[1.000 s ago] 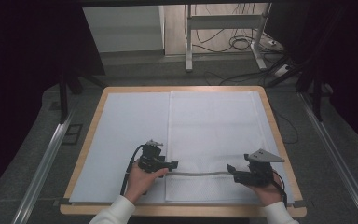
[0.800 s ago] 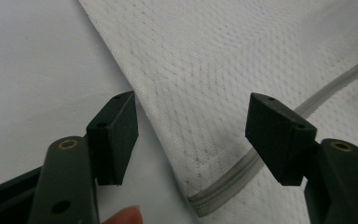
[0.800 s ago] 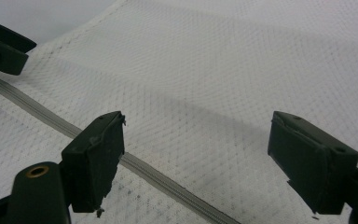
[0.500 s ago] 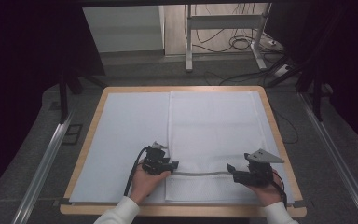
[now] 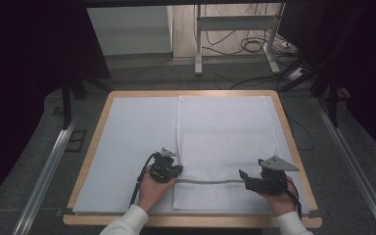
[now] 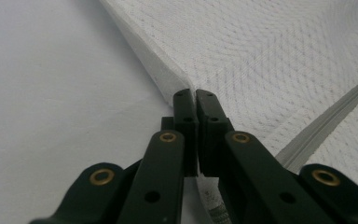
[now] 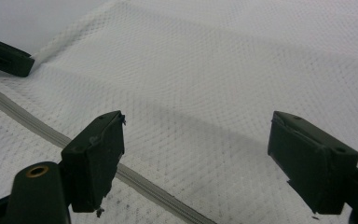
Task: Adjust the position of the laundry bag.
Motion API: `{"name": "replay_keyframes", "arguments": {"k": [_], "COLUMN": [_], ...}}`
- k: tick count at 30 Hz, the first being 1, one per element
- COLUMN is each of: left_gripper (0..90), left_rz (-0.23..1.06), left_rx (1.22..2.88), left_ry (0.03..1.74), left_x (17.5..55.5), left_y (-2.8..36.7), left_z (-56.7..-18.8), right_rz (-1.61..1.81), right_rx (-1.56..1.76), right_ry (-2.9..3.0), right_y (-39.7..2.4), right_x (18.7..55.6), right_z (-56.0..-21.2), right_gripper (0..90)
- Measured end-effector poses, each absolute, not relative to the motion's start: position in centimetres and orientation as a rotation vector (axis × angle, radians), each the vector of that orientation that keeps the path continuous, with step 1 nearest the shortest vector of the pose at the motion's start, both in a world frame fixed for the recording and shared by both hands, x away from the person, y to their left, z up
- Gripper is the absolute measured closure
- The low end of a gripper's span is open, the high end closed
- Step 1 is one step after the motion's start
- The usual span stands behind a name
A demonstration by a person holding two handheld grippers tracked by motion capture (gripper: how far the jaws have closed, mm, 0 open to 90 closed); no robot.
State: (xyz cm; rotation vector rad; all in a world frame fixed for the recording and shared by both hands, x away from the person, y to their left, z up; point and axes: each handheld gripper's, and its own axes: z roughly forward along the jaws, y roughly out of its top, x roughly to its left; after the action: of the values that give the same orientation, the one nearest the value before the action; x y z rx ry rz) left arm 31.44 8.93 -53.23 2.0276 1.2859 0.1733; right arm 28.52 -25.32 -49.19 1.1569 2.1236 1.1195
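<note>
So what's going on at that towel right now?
Left gripper just closed on towel edge. Right gripper open over it. Nothing in the way.

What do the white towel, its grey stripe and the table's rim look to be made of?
Towel: likely cotton with a matte waffle weave; small raised cells show in the right gripper view. Grey stripe: seemingly a flat woven band, smoother than the surrounding weave, with ribbed lines. Table rim: probably light wood or a wood-look edge, tan and dull.

Towel (image 6: 270, 56) edge hidden between the shut left claw (image 6: 195, 95); grey band (image 6: 326, 116) cut off at frame edge
</note>
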Motion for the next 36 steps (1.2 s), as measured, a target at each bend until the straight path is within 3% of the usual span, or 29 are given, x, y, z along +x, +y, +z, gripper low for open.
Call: {"name": "replay_keyframes", "arguments": {"k": [36], "left_gripper": [89.8], "left_rz": [0.143], "left_rx": [1.928], "left_ry": [1.294], "left_x": [31.1], "left_y": [10.2], "left_z": [-52.4], "right_rz": [1.008], "right_rx": [1.257], "right_ry": [2.218], "right_y": [-25.4], "right_x": [32.8], "right_z": [-45.8], "right_gripper": [24.4]}}
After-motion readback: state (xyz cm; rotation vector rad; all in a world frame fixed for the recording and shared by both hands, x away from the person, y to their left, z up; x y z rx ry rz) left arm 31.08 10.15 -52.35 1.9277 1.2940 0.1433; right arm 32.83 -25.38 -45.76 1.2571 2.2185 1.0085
